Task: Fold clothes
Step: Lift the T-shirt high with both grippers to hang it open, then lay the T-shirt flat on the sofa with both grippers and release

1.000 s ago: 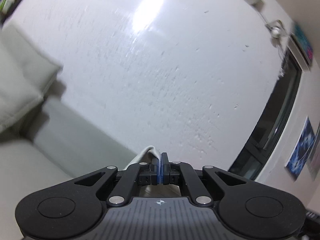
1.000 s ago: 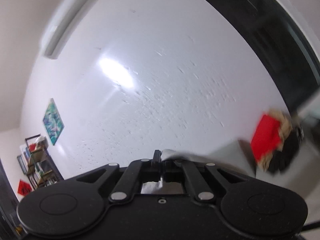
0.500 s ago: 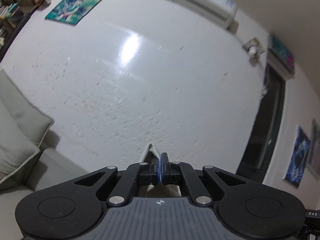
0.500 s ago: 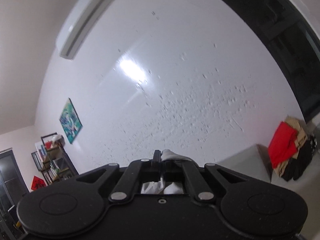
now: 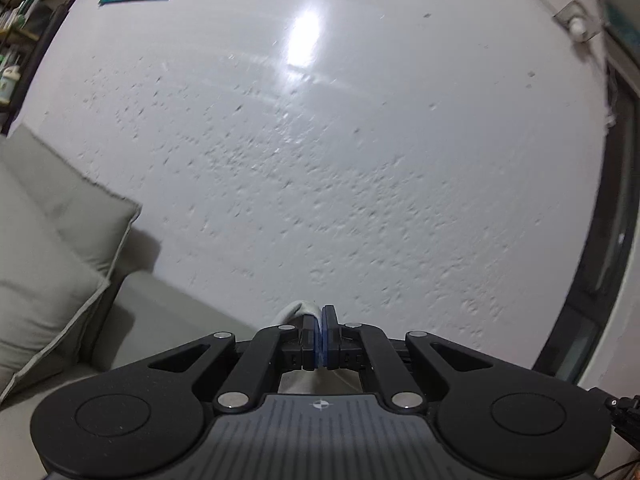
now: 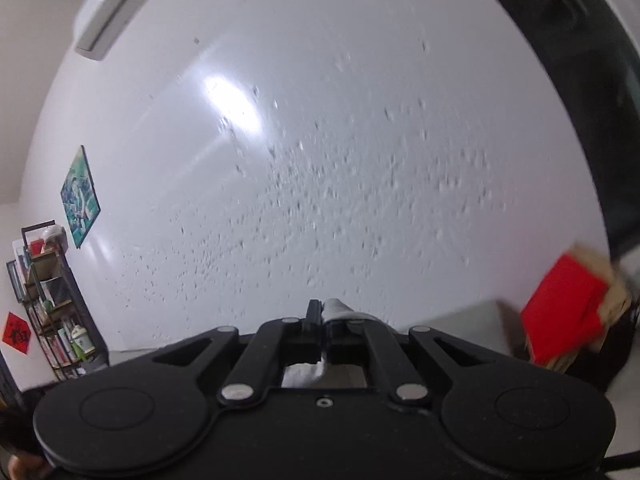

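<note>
Both tongs point level at a white wall (image 5: 360, 160): left tongs (image 5: 321, 320) pinch a pale cloth (image 5: 294, 312) (grey sofa cushion (image 5: 48, 280) nearby), right tongs (image 6: 322, 314) pinch white cloth (image 6: 338, 308)

— Right gripper (image 6: 321, 322)?
— Jaws closed on a pale cloth (image 6: 338, 309), pointing at the speckled white wall (image 6: 340, 160).
— Surroundings?
— Air conditioner (image 6: 116, 12) upper left; teal picture (image 6: 80, 196) and shelf (image 6: 56, 300) far left; red garment (image 6: 564, 312) right.
</note>
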